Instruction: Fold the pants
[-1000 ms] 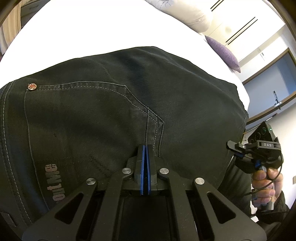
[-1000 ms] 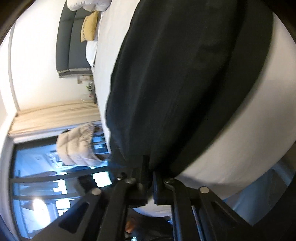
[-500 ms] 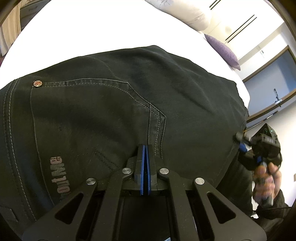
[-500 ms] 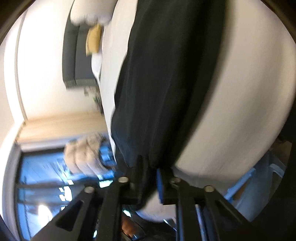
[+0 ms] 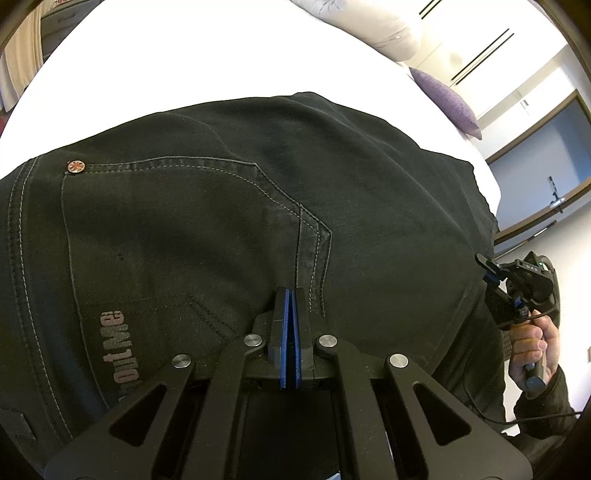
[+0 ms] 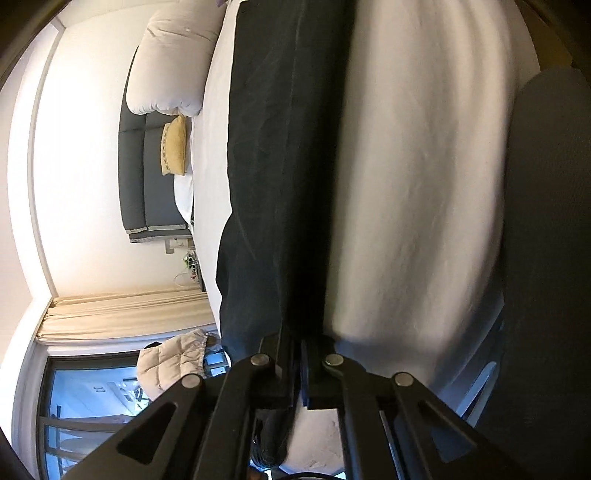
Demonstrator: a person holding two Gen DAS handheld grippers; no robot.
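Left gripper [image 5: 289,295]: lower centre of the left wrist view, blue-lined jaws pressed together, tips at the near edge of the black jeans [image 5: 229,229]; whether cloth lies between them cannot be told.

Right gripper [image 6: 297,347]: lower centre of the right wrist view, jaws nearly together, clamped on a dark fold of the jeans [image 6: 273,166]. Also visible at the right edge of the left wrist view [image 5: 491,271], held by a hand [image 5: 535,347].

Black jeans: spread on the white bed [image 5: 184,59], filling the middle of the left wrist view; back pocket stitching, copper rivet [image 5: 75,167] upper left, grey lettering lower left. In the right wrist view they run up from the jaws to the top of the frame.

Pillows: white [image 5: 373,26] and purple [image 5: 447,101], upper right.
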